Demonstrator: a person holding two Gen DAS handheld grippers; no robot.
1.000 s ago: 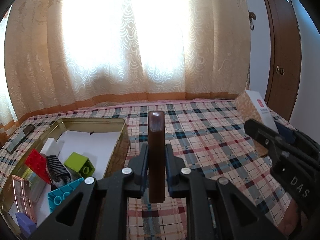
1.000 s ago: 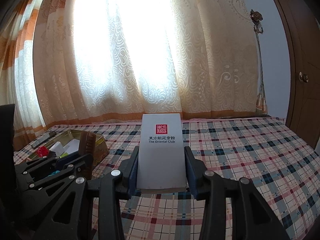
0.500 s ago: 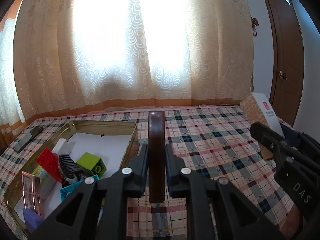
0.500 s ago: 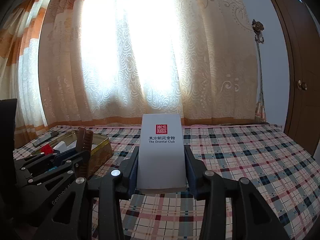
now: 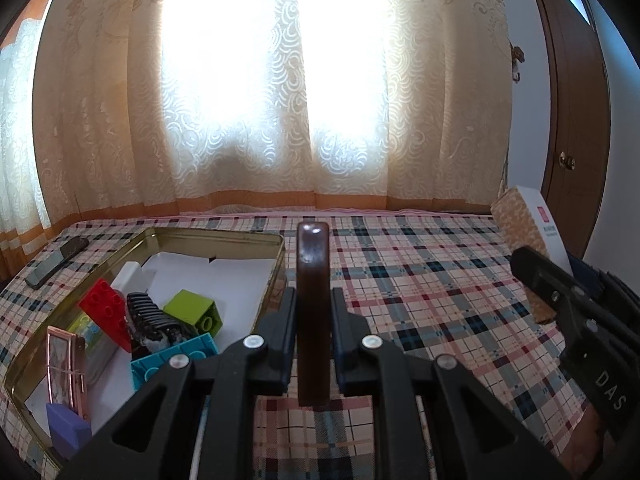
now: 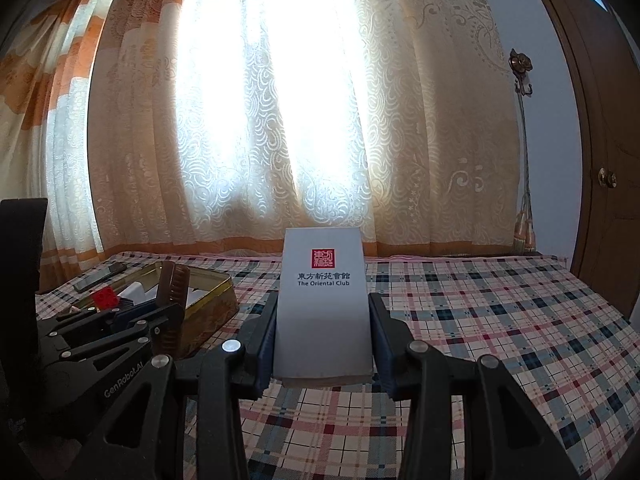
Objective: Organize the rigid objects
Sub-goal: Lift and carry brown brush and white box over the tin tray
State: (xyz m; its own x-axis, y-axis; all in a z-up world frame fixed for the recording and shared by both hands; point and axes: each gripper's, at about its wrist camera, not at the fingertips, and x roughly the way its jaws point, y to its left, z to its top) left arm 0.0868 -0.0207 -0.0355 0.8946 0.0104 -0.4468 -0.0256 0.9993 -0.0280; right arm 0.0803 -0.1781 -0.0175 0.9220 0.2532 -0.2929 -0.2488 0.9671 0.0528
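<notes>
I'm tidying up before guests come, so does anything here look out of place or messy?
Mostly the gold tin: the red brick, green brick, blue brick and black comb lie jumbled and tilted. A dark phone-like slab sits loose on the plaid cloth outside it.

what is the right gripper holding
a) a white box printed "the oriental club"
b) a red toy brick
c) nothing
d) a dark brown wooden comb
a: the right gripper is clamped on the white box with a red seal and that printed name.
</notes>
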